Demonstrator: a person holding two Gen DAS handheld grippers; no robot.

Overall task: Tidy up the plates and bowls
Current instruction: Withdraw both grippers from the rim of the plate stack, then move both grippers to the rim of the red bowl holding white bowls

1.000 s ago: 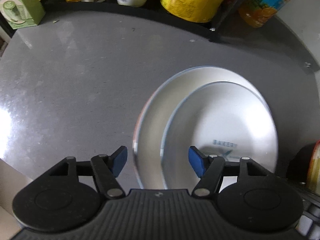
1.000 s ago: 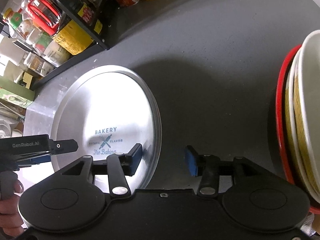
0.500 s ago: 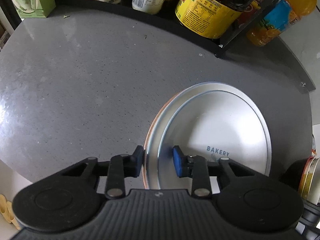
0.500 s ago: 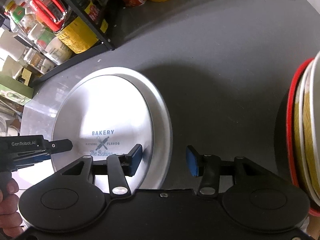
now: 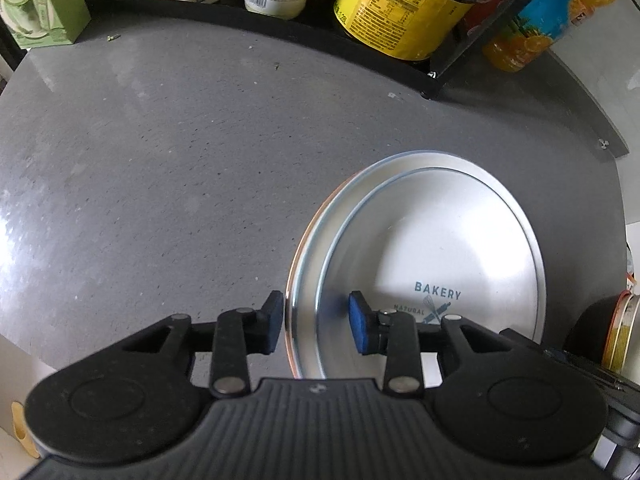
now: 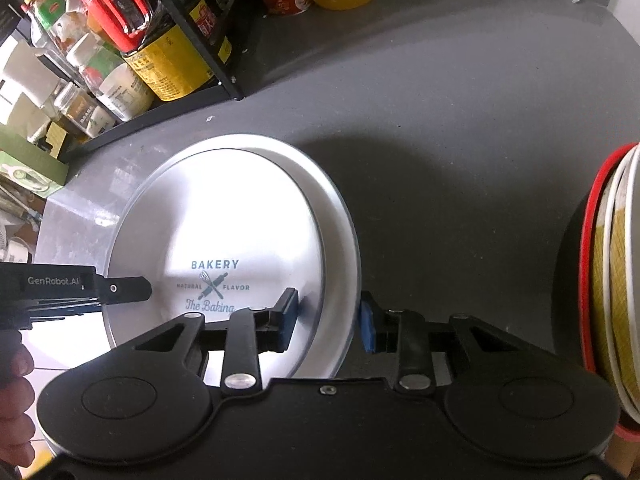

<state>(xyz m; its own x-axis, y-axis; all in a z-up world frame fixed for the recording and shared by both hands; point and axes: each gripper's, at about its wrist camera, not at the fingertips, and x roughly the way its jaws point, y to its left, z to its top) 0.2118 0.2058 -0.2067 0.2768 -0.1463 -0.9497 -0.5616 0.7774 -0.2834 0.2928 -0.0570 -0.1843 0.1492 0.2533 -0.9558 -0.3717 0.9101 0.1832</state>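
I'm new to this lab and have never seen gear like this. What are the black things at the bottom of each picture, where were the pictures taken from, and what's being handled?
No robot arm here: a person holds a two-finger gripper in each hand, and a fisheye camera on each looks forward along its blue-padded fingers. So one picture is the left gripper's own view, the other the right gripper's. In the right view the left tool appears at the left edge, with part of a hand.

On the grey countertop sits a white bakery plate, apparently resting on another plate. Each gripper straddles its rim from an opposite side, fingers apart with gaps visible, so nothing is gripped yet. A rack of bottles stands behind, and a stack of dishes at the right.
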